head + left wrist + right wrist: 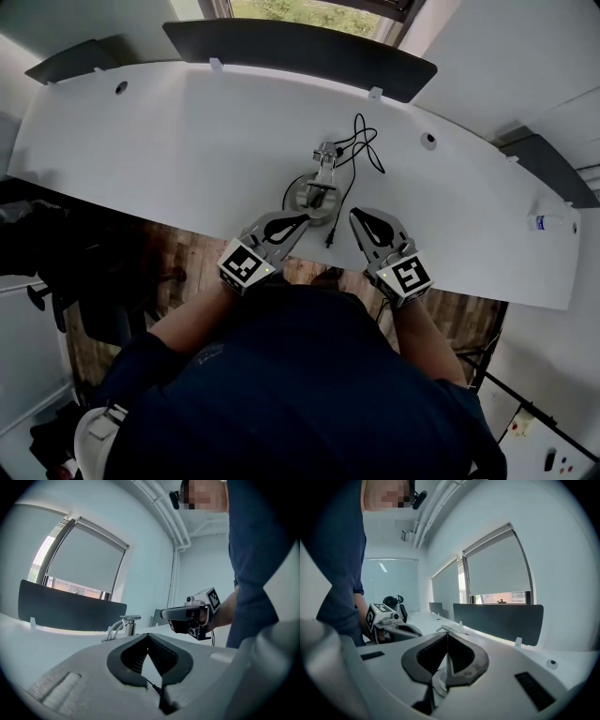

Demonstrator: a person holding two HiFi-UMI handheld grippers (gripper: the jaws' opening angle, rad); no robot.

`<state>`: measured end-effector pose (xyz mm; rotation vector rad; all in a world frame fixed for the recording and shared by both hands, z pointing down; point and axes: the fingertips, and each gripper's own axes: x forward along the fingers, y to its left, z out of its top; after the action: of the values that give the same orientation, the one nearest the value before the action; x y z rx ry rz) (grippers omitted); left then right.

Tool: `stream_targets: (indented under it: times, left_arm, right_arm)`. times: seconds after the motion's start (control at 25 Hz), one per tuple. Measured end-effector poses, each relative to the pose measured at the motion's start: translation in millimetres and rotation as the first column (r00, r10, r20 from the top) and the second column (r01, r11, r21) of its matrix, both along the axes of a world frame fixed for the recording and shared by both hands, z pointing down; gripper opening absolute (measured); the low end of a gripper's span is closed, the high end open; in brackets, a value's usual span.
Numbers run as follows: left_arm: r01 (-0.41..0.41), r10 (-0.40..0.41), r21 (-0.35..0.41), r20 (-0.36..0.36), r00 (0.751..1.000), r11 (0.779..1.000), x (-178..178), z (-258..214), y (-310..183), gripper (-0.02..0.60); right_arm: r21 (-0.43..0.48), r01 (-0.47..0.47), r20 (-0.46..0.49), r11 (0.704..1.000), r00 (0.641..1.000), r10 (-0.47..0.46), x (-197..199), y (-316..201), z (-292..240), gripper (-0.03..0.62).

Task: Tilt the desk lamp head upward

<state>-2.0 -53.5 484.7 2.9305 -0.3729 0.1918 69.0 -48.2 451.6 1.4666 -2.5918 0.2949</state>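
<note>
Both tools are low over the near edge of the white desk [169, 131]. Left gripper [306, 221] — jaws pressed together, nothing in them. Right gripper [355, 217] likewise closed and empty. I see the desk lamp [319, 183] folded low at mid-desk, just beyond and between the two tips — neither touches it. Its black cable [361, 141] loops behind, toward the dark divider [300, 47].

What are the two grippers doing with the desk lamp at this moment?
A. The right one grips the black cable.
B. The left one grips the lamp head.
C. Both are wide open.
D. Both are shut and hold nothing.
D: the left gripper and the right gripper each show jaws closed together with nothing between them, and the desk lamp stands free ahead of them.
</note>
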Motion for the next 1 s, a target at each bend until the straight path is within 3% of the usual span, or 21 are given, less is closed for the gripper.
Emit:
stream_targets:
  times: [0.28, 0.52, 0.68, 1.0]
  left_arm:
    - [0.051, -0.053, 0.032, 0.075, 0.996, 0.998, 11.1, 31.5, -23.4, 0.008]
    - [0.057, -0.062, 0.053, 0.105, 0.993, 0.997, 20.6, 48.2, -34.5, 0.008]
    - [0.072, -0.082, 0.074, 0.143, 0.986, 0.995, 23.9, 50.2, -42.1, 0.053]
    - [0.065, -0.078, 0.091, 0.149, 0.986, 0.994, 33.0, 58.2, -48.8, 0.118]
  right_arm:
    - [-0.030, 0.065, -0.015, 0.997, 0.998, -0.066, 15.5, -25.0, 13.3, 0.012]
    - [-0.055, 0.104, -0.124, 0.993, 0.986, -0.110, 32.1, -45.2, 47.7, 0.014]
    - [-0.073, 0.119, -0.155, 0.990, 0.979, -0.129, 36.1, -58.8, 62.8, 0.052]
    - [-0.091, 0.167, -0.242, 0.982, 0.953, -0.184, 33.0, -82.8, 88.5, 0.109]
